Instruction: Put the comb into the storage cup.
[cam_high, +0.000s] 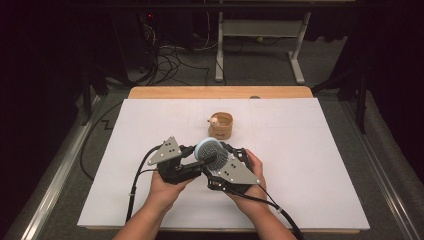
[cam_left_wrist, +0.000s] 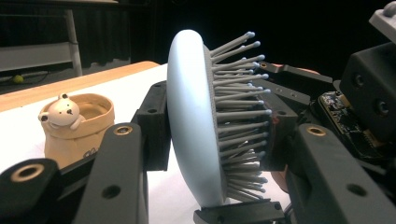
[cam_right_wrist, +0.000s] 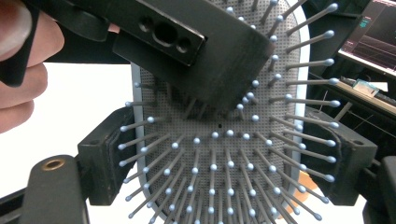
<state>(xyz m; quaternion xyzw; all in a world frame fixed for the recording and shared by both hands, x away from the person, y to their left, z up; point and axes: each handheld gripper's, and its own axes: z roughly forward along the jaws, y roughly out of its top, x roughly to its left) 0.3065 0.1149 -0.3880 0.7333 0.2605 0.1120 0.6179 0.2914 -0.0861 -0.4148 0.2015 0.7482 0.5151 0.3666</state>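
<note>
Setting: a lab or recording studio rather than a home. Evidence: black curtained surroundings; a wooden table (cam_high: 220, 92) covered with a plain white sheet (cam_high: 310, 150) as a staged work surface; loose cables (cam_high: 170, 62) bundled on the grey carpeted floor (cam_high: 260, 65) behind; the white metal legs of a desk frame (cam_high: 295, 50) at the back; a lit monitor (cam_right_wrist: 373, 37) with traces on a dark screen at the edge of the right gripper view. Further evidence: camera-fitted instrumented handheld tools with trailing cables, and a lone bear-trimmed cup (cam_high: 221, 124) as a prop.
</note>
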